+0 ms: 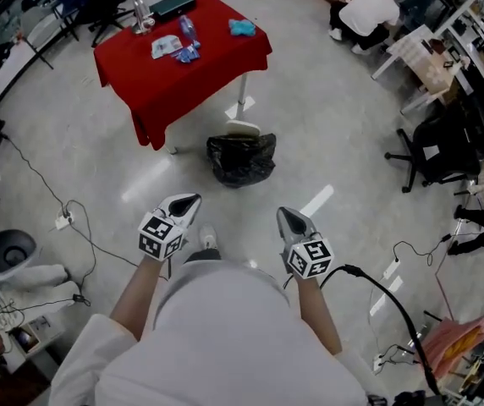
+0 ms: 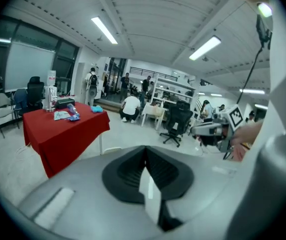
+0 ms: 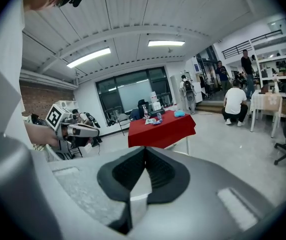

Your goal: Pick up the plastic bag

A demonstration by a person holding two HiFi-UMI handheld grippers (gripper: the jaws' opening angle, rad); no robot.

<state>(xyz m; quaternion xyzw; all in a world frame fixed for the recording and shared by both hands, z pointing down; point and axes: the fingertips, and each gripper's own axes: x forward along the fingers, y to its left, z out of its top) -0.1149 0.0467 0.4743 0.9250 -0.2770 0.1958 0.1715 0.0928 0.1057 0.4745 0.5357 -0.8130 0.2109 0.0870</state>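
A crumpled black plastic bag (image 1: 242,159) lies on the grey floor just in front of the red-clothed table (image 1: 174,79). I hold both grippers at waist height, well short of the bag. My left gripper (image 1: 186,203) is shut with nothing in it, its jaws pressed together (image 2: 145,156). My right gripper (image 1: 288,218) is shut and empty too, jaws meeting (image 3: 144,156). Each gripper view shows the other gripper off to the side and the red table (image 2: 63,129) (image 3: 162,129) beyond; the bag is hidden behind the jaws there.
Bottles, a dark box and blue items lie on the red table top. A white dustpan-like object (image 1: 244,128) sits by the bag. Cables (image 1: 73,227) run over the floor at left and right. A black office chair (image 1: 432,155) and a crouching person (image 1: 365,11) are at the right.
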